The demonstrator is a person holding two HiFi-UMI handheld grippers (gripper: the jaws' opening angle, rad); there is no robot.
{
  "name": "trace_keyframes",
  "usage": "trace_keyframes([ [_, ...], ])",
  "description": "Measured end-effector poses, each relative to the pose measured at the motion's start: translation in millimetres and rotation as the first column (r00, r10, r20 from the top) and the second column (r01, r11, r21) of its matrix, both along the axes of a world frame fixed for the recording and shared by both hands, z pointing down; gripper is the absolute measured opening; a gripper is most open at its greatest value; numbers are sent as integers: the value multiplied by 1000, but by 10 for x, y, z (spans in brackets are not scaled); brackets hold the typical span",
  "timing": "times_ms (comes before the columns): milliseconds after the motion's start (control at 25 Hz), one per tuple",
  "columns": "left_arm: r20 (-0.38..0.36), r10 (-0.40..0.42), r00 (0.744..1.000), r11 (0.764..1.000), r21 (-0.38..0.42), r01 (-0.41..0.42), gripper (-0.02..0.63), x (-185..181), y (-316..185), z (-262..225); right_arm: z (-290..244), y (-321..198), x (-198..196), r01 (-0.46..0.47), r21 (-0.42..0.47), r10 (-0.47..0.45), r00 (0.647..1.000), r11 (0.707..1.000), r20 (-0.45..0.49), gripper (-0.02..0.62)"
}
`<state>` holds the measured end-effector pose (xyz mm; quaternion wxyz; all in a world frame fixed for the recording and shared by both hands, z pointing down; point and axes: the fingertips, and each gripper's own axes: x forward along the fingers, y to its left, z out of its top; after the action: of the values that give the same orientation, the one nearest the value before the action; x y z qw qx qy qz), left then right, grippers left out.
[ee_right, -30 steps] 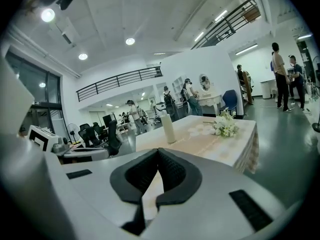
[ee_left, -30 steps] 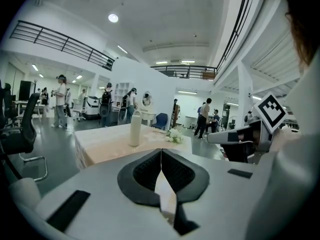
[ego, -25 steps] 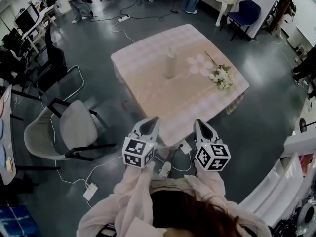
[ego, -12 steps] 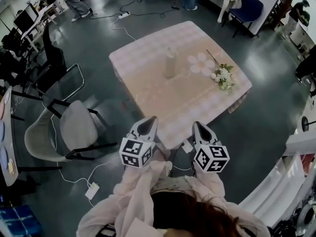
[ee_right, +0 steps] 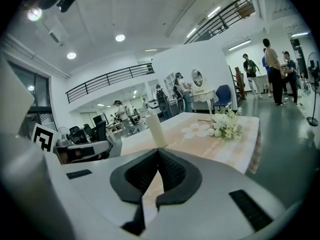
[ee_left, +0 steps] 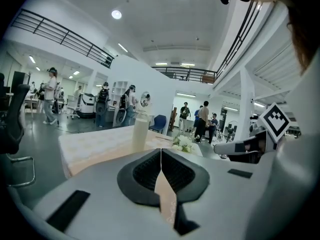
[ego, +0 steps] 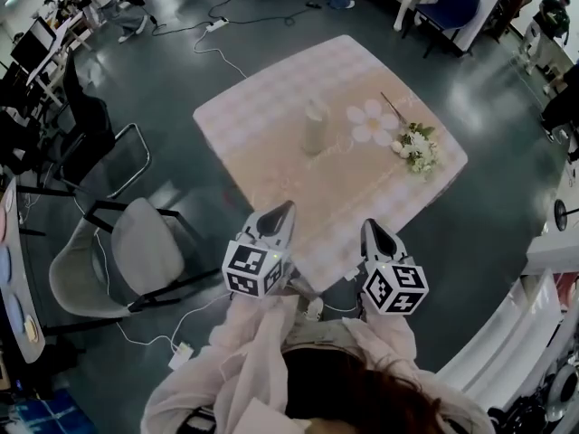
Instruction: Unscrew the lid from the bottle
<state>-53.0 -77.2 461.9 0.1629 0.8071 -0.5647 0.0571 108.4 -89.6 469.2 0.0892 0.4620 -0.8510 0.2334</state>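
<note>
The bottle [ego: 314, 127] is standing upright on the counter [ego: 262, 107], well apart from the left tool [ego: 284, 209] and right tool [ego: 371, 225], both hanging clenched and empty. It is looking light, rigid and probably slippery: clamp the body, twist the lid [ego: 315, 104].

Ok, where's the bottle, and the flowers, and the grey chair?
bottle [ego: 313, 132], head view, the middle of its body.
flowers [ego: 418, 146], head view, the white blooms of the bunch.
grey chair [ego: 149, 235], head view, its seat pad.
</note>
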Motion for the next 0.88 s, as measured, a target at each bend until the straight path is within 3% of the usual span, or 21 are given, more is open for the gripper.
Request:
trace_keyframes([
  [480, -30, 131, 991, 991, -8, -132, 31, -157, -900, 239, 131, -463, -148, -122, -35, 120, 991, 992, -56, 14],
  [520, -34, 143, 989, 990, -12, -143, 44, -166, -974, 270, 143, -499, -168, -130, -38, 128, 990, 991, -59, 14],
  [640, -34, 180, 983, 983, -21, -181, 188, -177, -1186, 361, 173, -603, -230, -152, -46, 149, 987, 987, -67, 14],
  [880, 23, 208, 978, 978, 13, -208, 297, -200, -1632, 556, 249, -807, -309, -189, -56, 183, 978, 980, -97, 14],
])
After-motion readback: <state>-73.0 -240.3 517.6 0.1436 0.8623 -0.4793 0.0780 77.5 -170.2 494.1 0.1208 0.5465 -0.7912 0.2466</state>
